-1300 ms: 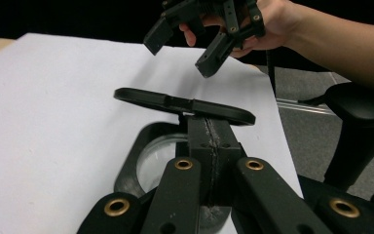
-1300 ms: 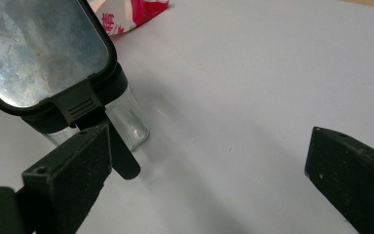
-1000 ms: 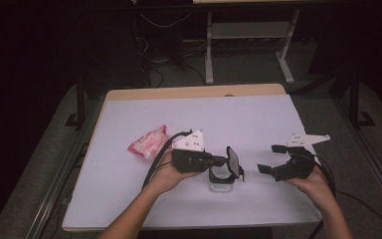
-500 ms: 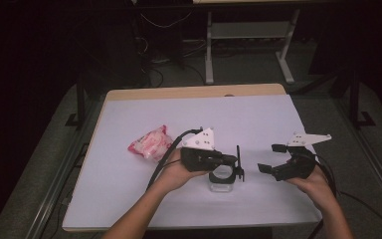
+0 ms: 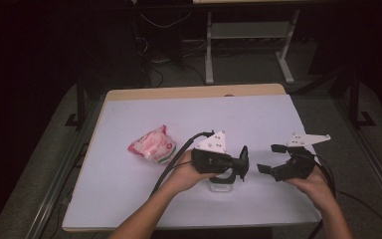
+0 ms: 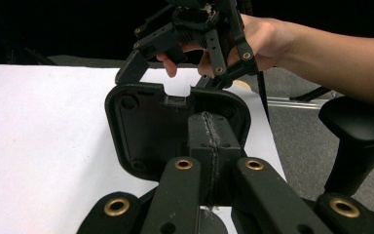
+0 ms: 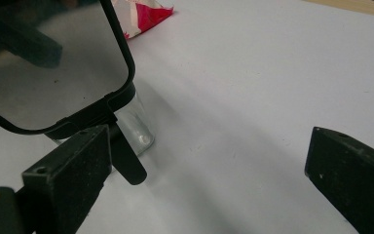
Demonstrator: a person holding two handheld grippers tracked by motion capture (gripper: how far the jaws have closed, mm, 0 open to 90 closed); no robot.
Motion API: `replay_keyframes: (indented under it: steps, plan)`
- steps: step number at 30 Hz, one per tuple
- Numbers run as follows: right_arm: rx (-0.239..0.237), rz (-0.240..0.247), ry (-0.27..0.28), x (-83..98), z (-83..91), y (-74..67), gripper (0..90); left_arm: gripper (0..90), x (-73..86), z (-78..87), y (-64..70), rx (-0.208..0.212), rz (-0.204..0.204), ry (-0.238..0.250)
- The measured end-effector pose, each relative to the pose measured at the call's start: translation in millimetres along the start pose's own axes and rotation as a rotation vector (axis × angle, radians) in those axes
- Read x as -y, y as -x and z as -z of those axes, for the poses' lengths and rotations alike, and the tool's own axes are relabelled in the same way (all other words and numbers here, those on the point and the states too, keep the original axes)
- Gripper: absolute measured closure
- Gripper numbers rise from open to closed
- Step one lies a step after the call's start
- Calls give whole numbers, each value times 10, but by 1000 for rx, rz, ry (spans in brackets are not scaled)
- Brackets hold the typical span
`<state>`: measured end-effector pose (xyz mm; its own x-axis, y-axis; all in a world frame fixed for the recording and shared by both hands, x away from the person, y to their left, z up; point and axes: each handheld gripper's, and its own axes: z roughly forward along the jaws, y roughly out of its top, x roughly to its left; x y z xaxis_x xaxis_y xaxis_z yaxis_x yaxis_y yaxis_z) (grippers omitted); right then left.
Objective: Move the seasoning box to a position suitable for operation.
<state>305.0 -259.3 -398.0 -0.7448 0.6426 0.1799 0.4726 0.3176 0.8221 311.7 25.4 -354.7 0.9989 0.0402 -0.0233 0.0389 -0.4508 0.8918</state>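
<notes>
on the left of the table point(image 5: 129, 209) lies a pink packet point(image 5: 152, 145), untouched. our left hand-held gripper point(image 5: 242, 163) is clamped on the black lid point(image 6: 141, 126), lifted above the clear container point(image 7: 136, 124). our right hand-held gripper point(image 5: 271, 158) waits with jaws apart, empty. setting the lid aside remains.

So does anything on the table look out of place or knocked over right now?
Nothing is spilled or broken. The one odd thing: the black lid stands on edge, pinched in the left gripper above the clear container, not seated flat. The pink packet lies apart.
</notes>
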Motion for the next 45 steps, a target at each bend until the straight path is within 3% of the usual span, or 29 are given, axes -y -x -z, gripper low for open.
replay_keyframes:
  steps: [6,11,17,19,27,34,45]
  plan:
    - [1,0,-7,12,-21,-1,27,898,13,-46,1,0,14,-2]
    - [-2,-2,-3,9,-6,-7,27,898,-2,27,1,-10,15,3]
    - [-12,-4,-19,27,-7,-22,27,899,31,242,-10,-58,38,-3]
    - [-11,3,-37,35,-20,-35,27,898,115,385,-3,-74,63,3]
    - [-20,3,-56,43,-60,-59,28,897,327,672,25,-118,129,7]
    - [-38,12,-87,76,-119,-86,28,793,510,878,84,-148,172,0]
    - [-93,33,-113,102,-164,-141,168,553,782,1068,261,-175,214,-23]
